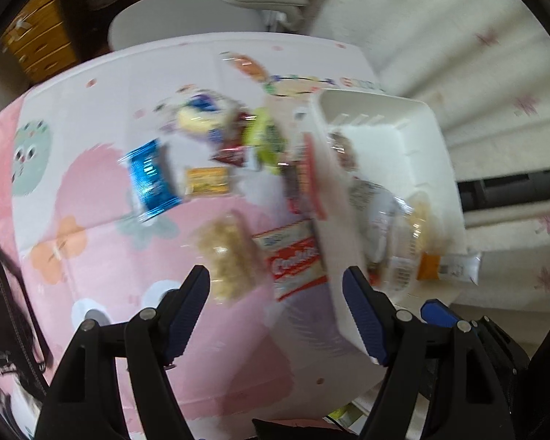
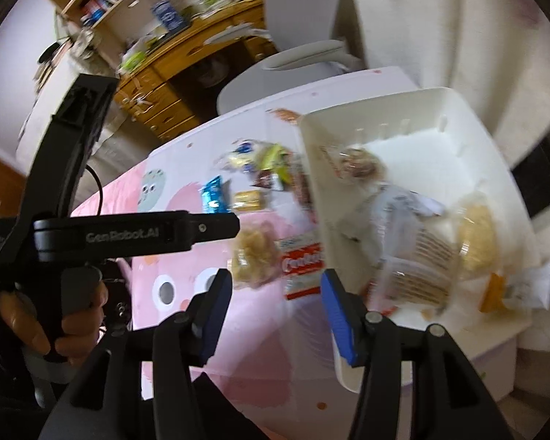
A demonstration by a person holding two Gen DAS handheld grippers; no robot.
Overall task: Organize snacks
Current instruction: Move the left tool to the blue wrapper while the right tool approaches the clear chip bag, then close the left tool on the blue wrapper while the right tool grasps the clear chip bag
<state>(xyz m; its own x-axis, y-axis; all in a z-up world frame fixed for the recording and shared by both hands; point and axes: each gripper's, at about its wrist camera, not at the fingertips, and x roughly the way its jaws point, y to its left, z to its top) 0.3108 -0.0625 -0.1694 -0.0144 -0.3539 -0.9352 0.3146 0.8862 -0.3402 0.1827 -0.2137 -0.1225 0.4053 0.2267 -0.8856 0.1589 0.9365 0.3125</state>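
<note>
White bin (image 2: pixel 454 117) sits on the right part of the table, long axis running away from both cameras, near short wall just past the fingertips. Inside it: a clear ribbed cookie tray pack (image 2: pixel 418 253), lying roughly along the bin's long axis, a pale grey wrapper (image 2: pixel 392 205), a round pastry in clear film (image 2: pixel 359 165) toward the far end, a yellowish bag (image 2: pixel 476 238) against the right wall. An orange-and-white sachet (image 2: pixel 509 286) lies at the bin's near right corner — cannot tell if it's inside or on the rim.

Left of the bin, on the pink cartoon-print tablecloth (image 1: pixel 102 168): red-and-white cookie box (image 1: pixel 293 256) touching the bin's outer wall, puffed-rice bag (image 1: pixel 227 253) just beside it, long axis pointing away. Farther back, blue foil pack (image 1: pixel 150 179), small yellow pack (image 1: pixel 205 179), then a heap of mixed wrappers (image 1: pixel 238 128).

Both views are motion-blurred; labels unreadable, heap items not separable. The bin wall hides snacks behind it.

Left gripper (image 1: pixel 277 293) — spread wide, nothing between the fingers, right fingertip overlapping the bin's near wall in view; contact unclear. Right gripper (image 2: pixel 277 291) — also wide apart, holding nothing, over the gap between cookie box and bin. The left gripper's body and the hand (image 2: pixel 55 315) holding it show at the left of the right wrist view.
</note>
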